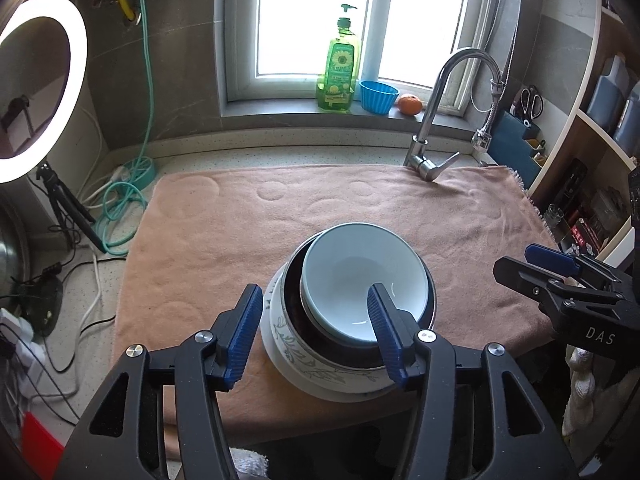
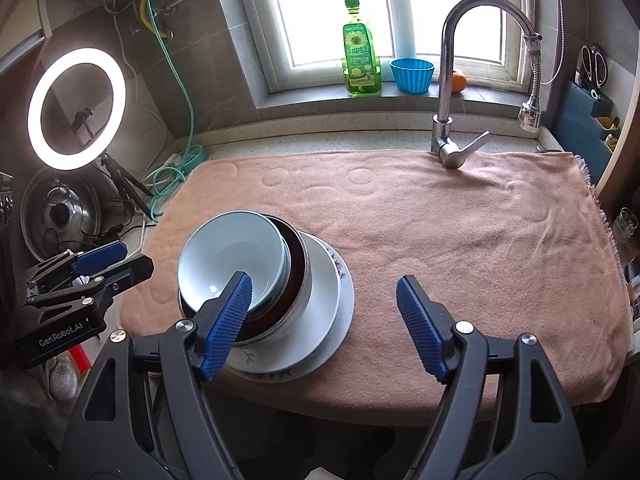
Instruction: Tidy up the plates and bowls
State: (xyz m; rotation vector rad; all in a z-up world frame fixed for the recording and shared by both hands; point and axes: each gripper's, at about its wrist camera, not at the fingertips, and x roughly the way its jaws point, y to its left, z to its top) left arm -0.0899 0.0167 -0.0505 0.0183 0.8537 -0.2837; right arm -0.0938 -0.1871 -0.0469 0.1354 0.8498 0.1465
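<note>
Dark-lined steel bowl [image 1: 294, 300]: interior mostly covered by the pale blue ceramic bowl [image 1: 360, 276] nested in it.
White floral-rimmed plates [image 2: 320, 280]: count not determinable; only stacked edges show.
Orange fruit [image 2: 459, 82]: partly behind the chrome gooseneck faucet [image 2: 446, 60] in the right wrist view.
Green dish-soap bottle [image 1: 338, 68]: label text too small to read.
Bright ring light [image 1: 44, 88]: cut by the left edge, left wrist view.
</note>
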